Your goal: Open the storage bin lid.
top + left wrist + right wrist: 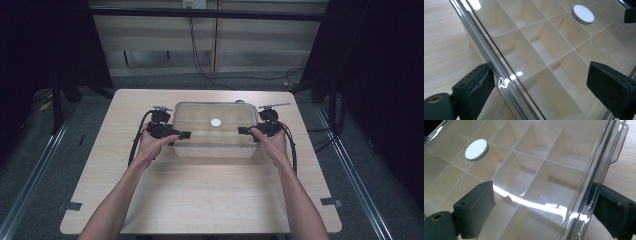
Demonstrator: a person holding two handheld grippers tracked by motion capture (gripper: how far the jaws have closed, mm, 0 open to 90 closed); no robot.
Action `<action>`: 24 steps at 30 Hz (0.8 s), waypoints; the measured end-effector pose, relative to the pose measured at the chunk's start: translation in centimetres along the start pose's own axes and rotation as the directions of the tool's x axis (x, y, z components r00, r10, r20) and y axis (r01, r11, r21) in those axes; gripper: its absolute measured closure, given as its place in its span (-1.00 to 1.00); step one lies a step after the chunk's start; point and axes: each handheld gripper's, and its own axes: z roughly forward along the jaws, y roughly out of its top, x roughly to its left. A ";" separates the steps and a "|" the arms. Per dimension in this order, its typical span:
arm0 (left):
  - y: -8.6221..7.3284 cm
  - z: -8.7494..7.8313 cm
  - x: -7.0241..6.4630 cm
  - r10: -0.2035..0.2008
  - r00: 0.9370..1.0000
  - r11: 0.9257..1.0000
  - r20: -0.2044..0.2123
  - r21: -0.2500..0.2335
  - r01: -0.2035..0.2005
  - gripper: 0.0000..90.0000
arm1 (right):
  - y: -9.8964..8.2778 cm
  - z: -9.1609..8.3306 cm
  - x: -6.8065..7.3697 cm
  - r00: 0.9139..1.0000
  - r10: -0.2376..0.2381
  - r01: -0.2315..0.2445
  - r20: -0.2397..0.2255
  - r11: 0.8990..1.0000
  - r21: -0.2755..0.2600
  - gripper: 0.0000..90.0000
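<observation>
A clear box [215, 131] with a see-through lid sits on the table [200, 200], a little to the far side of its middle. Inside it thin white walls split it into a grid of compartments. A white knob [216, 122] sits at the middle of the lid.

The left gripper [183, 135] is at the box's left end, and the right gripper [244, 131] is at its right end. Each is held in one of the person's hands, with the forearms coming in from the near edge of the table.

In the left gripper view the jaws stand wide apart and straddle the lid's shiny edge [499, 75]: one jaw is out over the table side, just beside the edge, and the other is over the lid. Whether the outer pad brushes the edge is hard to tell, but nothing is clamped. The knob [582, 14] shows farther off.

In the right gripper view the jaws are likewise spread wide across the box's end rim [594, 177], one over the lid, one outside near the clear latch [620, 145]. They grip nothing. The knob [476, 149] lies beyond the inner jaw.
</observation>
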 end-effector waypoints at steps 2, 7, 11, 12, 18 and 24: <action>0.0 0.1 0.1 -0.009 1.000 1.000 0.002 0.006 0.009 -0.85 | 0.1 0.1 0.0 1.000 0.006 -0.006 0.002 1.000 0.001 -0.82; 0.2 0.0 -0.1 -0.008 1.000 1.000 -0.008 0.006 0.008 -0.83 | 0.1 0.0 0.1 1.000 0.003 -0.003 0.009 1.000 0.003 -0.82; 0.0 -0.6 0.2 -0.010 1.000 1.000 -0.017 -0.020 0.010 -0.60 | 0.0 -0.1 0.2 1.000 0.007 -0.007 0.021 1.000 -0.014 -0.78; -0.2 -0.7 0.2 -0.017 1.000 0.999 -0.013 -0.031 0.016 -0.57 | -0.1 -0.1 0.2 1.000 0.008 -0.008 0.024 1.000 -0.022 -0.78; -0.5 -1.0 0.4 -0.027 1.000 0.999 -0.003 -0.047 0.027 -0.47 | -0.3 -0.2 0.3 0.999 0.009 -0.007 0.035 0.999 -0.048 -0.75; -0.8 -1.2 0.6 -0.041 0.999 0.996 0.006 -0.073 0.042 -0.38 | -0.3 -0.5 0.5 0.998 0.002 0.002 0.055 0.997 -0.079 -0.69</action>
